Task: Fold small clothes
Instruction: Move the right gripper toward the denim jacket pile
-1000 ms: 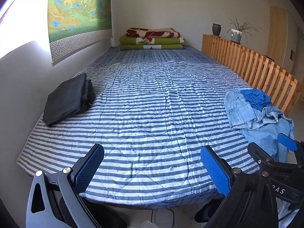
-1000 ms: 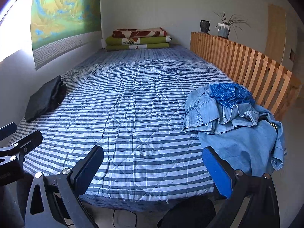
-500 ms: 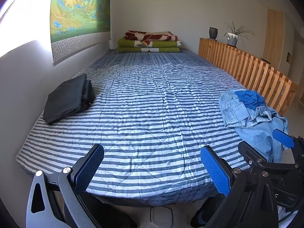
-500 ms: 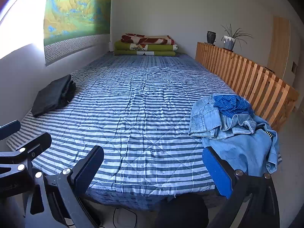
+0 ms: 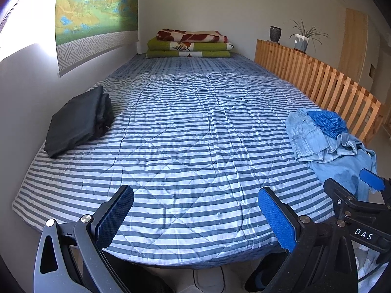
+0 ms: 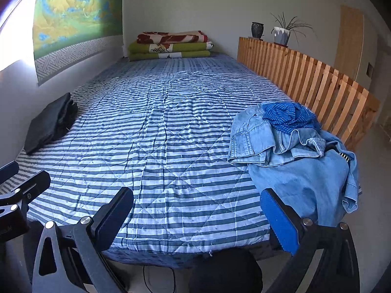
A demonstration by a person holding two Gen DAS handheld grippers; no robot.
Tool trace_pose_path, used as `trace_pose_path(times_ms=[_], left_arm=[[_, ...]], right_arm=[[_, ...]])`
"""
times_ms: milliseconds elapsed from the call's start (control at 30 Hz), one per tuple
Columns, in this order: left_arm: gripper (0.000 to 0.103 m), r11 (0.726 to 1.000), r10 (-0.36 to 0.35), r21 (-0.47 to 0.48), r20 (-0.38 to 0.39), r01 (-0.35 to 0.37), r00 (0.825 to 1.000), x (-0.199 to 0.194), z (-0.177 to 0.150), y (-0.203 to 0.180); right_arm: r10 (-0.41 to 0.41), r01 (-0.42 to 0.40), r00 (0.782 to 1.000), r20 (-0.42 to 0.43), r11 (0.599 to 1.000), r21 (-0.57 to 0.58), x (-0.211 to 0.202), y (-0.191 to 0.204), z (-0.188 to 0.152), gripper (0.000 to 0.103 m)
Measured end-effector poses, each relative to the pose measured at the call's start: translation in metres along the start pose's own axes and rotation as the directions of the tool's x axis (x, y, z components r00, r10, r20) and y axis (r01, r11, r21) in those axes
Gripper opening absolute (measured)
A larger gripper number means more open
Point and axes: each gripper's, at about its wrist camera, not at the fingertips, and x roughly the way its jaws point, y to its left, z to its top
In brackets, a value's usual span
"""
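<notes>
A heap of crumpled clothes lies at the bed's near right corner: light denim pieces (image 6: 281,141) (image 5: 310,136) with a dark blue striped garment (image 6: 290,116) (image 5: 328,120) on top, and pale blue cloth (image 6: 308,185) hanging over the edge. A folded black garment (image 5: 78,122) (image 6: 50,123) rests by the left wall. My left gripper (image 5: 195,214) hangs open over the foot of the bed, nothing between its fingers. My right gripper (image 6: 196,216) is open too, just left of the heap and short of it.
The striped quilt (image 5: 195,131) covers a long bed. Folded blankets (image 5: 189,42) are stacked at the far end. A wooden slat rail (image 5: 317,78) with a vase and potted plant runs along the right side. A wall lines the left.
Both grippers drew back and rose slightly half a second ago, then came forward again toward the foot of the bed. The clothes have not moved. Both stay open.
</notes>
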Motion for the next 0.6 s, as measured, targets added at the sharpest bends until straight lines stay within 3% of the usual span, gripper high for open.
trace_pose_path(times_ms=[333, 600], left_arm=[[0.103, 0.999, 0.007, 0.033, 0.012, -0.007, 1.000, 0.016, 0.026, 0.013], [0.103, 0.999, -0.015, 0.047, -0.006, 0.015, 1.000, 0.037, 0.033, -0.001]], right_arm=[[0.001, 0.000, 1.000, 0.023, 1.000, -0.026, 0.016, 0.017, 0.018, 0.102], [-0.012, 0.013, 1.000, 0.003, 1.000, -0.015, 0.037, 0.003, 0.022, 0.102]])
